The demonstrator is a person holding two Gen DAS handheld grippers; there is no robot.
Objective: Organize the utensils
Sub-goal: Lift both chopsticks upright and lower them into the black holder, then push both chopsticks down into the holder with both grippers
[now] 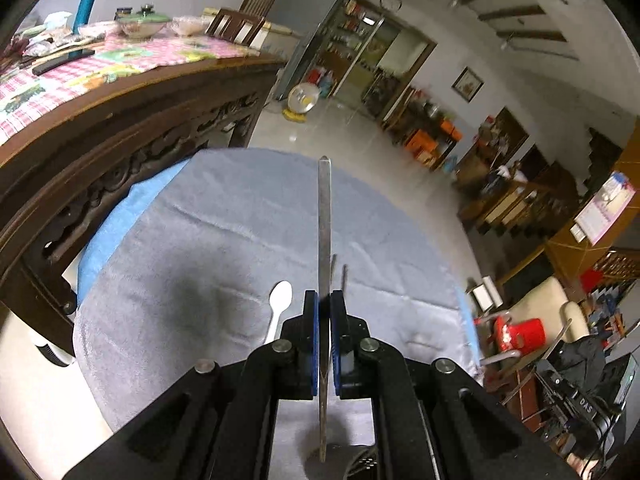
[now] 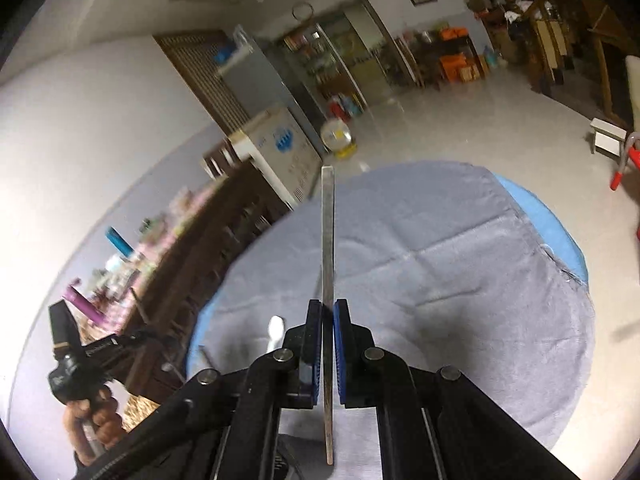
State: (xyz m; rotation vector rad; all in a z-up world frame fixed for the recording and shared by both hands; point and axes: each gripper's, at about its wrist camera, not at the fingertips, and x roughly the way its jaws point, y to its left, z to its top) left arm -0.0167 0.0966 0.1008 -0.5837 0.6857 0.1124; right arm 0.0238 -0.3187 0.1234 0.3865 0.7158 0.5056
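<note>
My left gripper (image 1: 324, 300) is shut on a thin metal utensil (image 1: 324, 216), seen edge-on, pointing forward above the grey cloth (image 1: 208, 240). A white plastic spoon (image 1: 279, 312) lies on the cloth just left of the left fingers; two thin dark sticks (image 1: 339, 272) lie just right of them. My right gripper (image 2: 328, 308) is shut on another thin metal utensil (image 2: 327, 232), also edge-on above the grey cloth (image 2: 460, 280). The white spoon (image 2: 275, 332) shows left of the right fingers. The left gripper's body (image 2: 80, 364) shows at lower left, held by a hand.
The cloth lies on a blue-covered round table (image 1: 112, 224). A carved wooden table (image 1: 120, 128) with a pink checked cloth and dishes stands at left. A red stool (image 1: 520, 332) and floor lie to the right.
</note>
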